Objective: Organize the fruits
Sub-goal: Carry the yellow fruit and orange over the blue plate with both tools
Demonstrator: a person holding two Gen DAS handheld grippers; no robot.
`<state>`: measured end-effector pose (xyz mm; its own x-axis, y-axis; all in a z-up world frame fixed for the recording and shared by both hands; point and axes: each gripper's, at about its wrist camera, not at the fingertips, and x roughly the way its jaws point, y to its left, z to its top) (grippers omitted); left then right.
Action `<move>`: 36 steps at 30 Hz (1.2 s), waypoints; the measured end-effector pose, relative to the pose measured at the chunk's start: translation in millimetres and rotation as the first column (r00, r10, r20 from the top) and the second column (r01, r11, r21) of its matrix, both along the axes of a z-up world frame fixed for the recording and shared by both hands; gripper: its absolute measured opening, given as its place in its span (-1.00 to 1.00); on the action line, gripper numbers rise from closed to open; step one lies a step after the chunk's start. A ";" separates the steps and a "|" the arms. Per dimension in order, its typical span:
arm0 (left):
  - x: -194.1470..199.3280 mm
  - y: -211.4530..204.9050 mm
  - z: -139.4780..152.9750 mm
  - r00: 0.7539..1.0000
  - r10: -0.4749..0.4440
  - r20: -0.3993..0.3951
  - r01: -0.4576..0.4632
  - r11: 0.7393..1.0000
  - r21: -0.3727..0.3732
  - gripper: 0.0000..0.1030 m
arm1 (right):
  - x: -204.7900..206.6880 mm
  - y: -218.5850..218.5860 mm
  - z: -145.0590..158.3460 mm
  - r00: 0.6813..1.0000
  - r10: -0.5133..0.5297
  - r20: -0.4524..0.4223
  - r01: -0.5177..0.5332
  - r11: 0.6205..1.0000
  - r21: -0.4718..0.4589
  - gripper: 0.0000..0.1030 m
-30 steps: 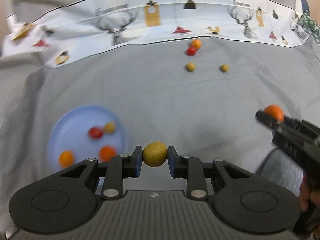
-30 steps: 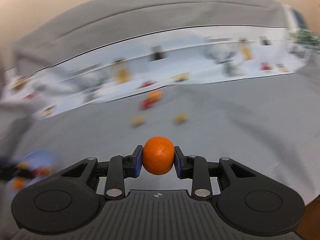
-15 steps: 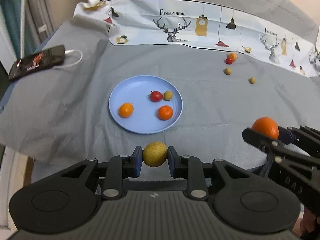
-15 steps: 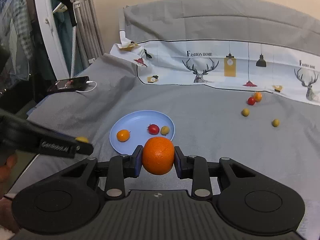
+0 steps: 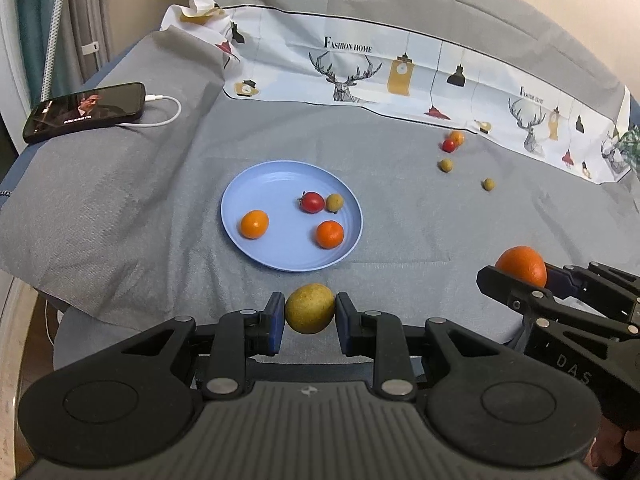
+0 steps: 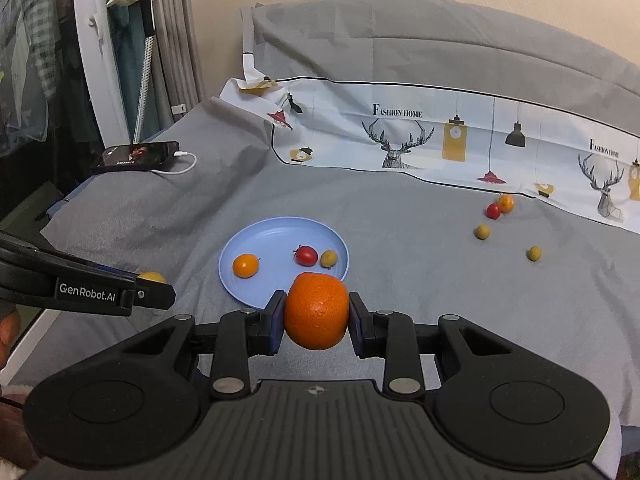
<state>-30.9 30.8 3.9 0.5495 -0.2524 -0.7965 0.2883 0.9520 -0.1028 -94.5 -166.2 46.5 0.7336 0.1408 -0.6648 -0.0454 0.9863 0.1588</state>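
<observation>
My left gripper (image 5: 310,312) is shut on a yellow-green fruit (image 5: 310,309), held above the near edge of the grey cloth, just in front of the blue plate (image 5: 280,258). The plate holds two small oranges (image 5: 253,224), a red tomato (image 5: 311,202) and a small green fruit (image 5: 334,202). My right gripper (image 6: 316,316) is shut on a large orange (image 6: 316,310), held near the plate's front rim (image 6: 240,294). The right gripper also shows in the left wrist view (image 5: 520,272), to the right of the plate.
Several loose small fruits lie at the far right of the cloth: a red tomato (image 5: 448,145), an orange one (image 5: 457,137) and two green ones (image 5: 445,165). A phone (image 5: 84,112) on a white cable lies at the far left. A printed sheet (image 5: 400,76) runs along the back.
Both grippers have drawn back and swung left with their fruits still held. The plate has come into full view ahead of them, and the motion blur has gone.
</observation>
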 end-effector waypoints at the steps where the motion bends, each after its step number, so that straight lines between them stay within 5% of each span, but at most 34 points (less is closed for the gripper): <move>1: -0.3 1.0 0.1 1.000 0.002 0.001 -0.002 1.000 -0.003 -0.43 | 0.4 1.3 0.4 1.000 0.002 0.000 -0.002 1.000 -0.004 -0.35; 36: 8.1 4.6 -3.9 1.000 0.023 -0.015 -0.023 1.000 -0.006 -0.43 | 7.6 9.4 -1.6 0.999 0.031 -0.017 -0.031 0.999 -0.026 -0.35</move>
<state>-22.8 35.3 0.0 0.5437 -0.2445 -0.8029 0.2644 0.9578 -0.1127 -86.9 -156.8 44.9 0.7178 0.1455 -0.6809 -0.0736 0.9883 0.1336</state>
